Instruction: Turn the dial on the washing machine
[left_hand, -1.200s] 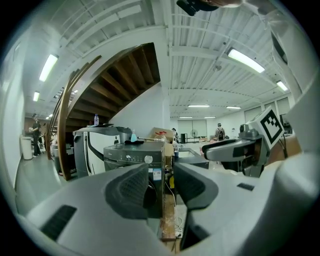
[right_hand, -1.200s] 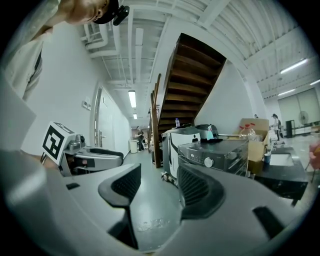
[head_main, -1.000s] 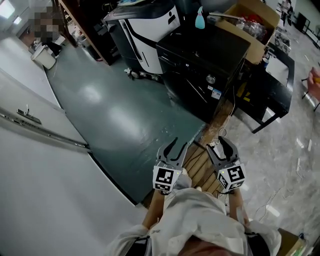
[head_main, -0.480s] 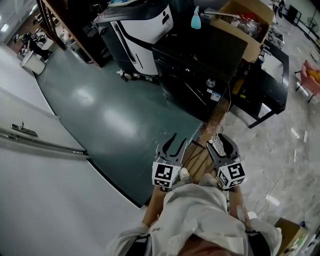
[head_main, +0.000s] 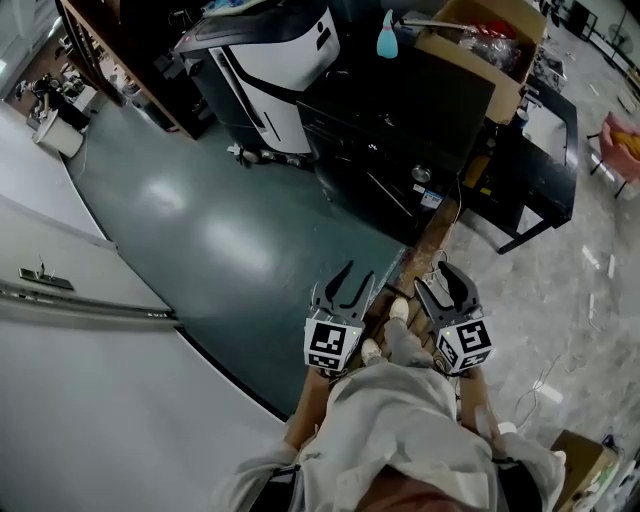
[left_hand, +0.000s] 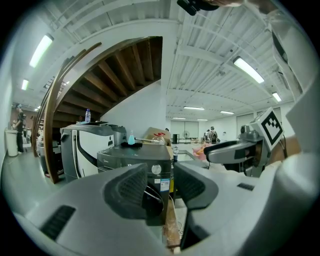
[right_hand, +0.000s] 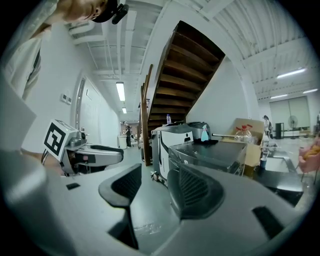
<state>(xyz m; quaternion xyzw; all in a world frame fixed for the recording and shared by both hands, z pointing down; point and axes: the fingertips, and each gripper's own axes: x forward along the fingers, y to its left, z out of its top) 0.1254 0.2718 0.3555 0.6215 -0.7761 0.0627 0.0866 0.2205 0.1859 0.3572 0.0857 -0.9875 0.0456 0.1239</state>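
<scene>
Black front-loading washing machine (head_main: 400, 120) stands at the far edge of the dark green floor (head_main: 230, 240), just beside a white-and-black machine (head_main: 270, 60). Its small round silver dial (head_main: 421, 175) sits at the upper right corner of the front panel. Left gripper (head_main: 352, 282) and right gripper (head_main: 440, 287) hover side by side above the person's shoes, well apart from the washer. Both pairs of jaws are spread with nothing between them. An open brown cardboard box (head_main: 500, 50) is behind the washer.
</scene>
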